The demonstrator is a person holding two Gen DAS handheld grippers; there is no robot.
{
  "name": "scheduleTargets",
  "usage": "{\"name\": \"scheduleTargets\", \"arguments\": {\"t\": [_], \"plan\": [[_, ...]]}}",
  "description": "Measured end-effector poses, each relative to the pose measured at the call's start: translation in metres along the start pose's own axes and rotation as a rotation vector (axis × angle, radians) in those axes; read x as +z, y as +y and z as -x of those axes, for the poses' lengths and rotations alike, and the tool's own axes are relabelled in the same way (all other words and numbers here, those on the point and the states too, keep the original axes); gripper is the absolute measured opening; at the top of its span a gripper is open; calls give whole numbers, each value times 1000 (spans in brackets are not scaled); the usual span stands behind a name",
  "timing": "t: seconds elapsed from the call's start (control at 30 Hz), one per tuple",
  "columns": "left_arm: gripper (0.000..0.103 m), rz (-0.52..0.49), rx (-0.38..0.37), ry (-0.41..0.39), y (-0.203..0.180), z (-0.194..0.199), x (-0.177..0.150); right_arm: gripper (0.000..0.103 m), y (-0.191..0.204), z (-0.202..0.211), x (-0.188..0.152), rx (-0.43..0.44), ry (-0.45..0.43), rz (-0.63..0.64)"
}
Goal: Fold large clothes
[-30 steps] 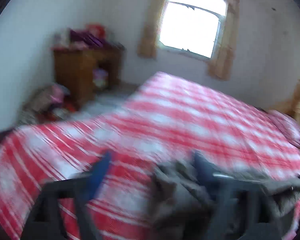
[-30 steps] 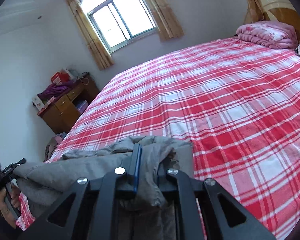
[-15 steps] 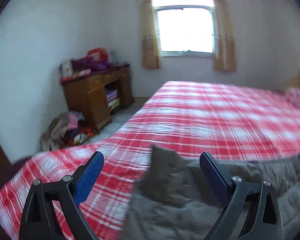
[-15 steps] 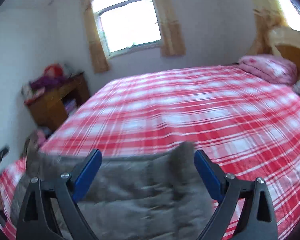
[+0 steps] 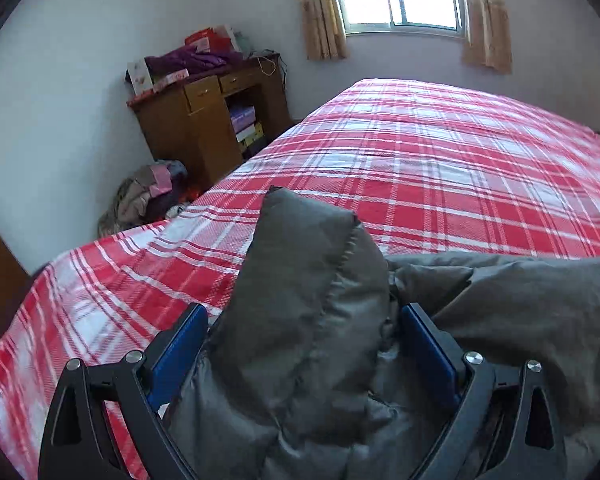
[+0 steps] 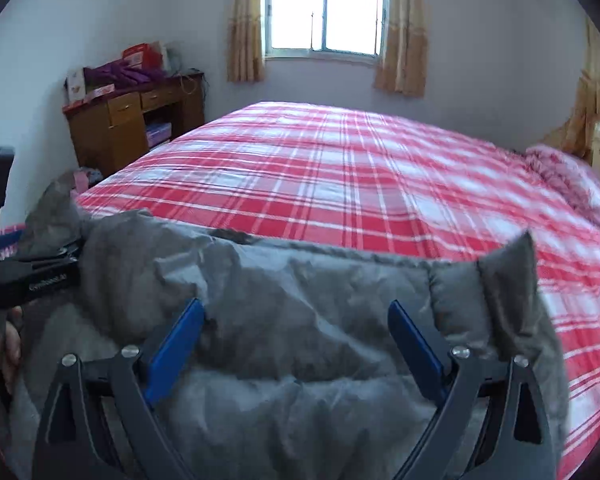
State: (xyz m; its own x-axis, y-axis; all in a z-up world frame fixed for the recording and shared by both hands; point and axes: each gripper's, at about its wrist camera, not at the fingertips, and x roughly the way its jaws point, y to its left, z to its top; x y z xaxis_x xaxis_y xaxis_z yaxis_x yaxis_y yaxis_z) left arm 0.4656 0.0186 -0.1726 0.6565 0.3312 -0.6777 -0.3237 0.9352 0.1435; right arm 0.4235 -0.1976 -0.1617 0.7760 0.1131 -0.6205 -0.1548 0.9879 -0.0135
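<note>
- While our left claw (image 5: 302, 344) stands wide, a raised fold of the grey padded jacket (image 5: 308, 300) sits between its blue pads; we cannot tell whether they press it.
- Across the near edge of the red plaid bed (image 6: 360, 184) the jacket lies spread.
- Our right claw (image 6: 296, 340) gapes open above the jacket, gripping nothing.

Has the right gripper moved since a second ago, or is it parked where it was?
Yes. The right gripper has swung and rolled: the window, earlier tilted at upper left, now sits upright and centred. Its jaws, then shut on the grey jacket, stand open.
</note>
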Motion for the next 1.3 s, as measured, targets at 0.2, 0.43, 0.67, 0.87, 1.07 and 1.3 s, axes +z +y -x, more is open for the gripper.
{"name": "scheduleTargets", "arguments": {"t": [0.2, 0.43, 0.67, 0.87, 1.07, 1.3], "plan": [[99, -12, 19, 12, -6, -15, -8, 96, -9, -17, -7, 27, 32, -61], [101, -54, 49, 33, -18, -25, -6, 96, -8, -25, -10, 37, 48, -83], [102, -87, 71, 62, -29, -35, -5, 96, -15, -32, -13, 40, 75, -130], [102, -98, 82, 74, -32, -39, -5, 97, -15, -40, -15, 25, 117, -141], [102, -117, 102, 76, -36, -41, -5, 98, -17, -45, -16, 20, 152, -156], [102, -123, 111, 76, -39, -42, -5, 98, -19, -48, -18, 19, 171, -170]]}}
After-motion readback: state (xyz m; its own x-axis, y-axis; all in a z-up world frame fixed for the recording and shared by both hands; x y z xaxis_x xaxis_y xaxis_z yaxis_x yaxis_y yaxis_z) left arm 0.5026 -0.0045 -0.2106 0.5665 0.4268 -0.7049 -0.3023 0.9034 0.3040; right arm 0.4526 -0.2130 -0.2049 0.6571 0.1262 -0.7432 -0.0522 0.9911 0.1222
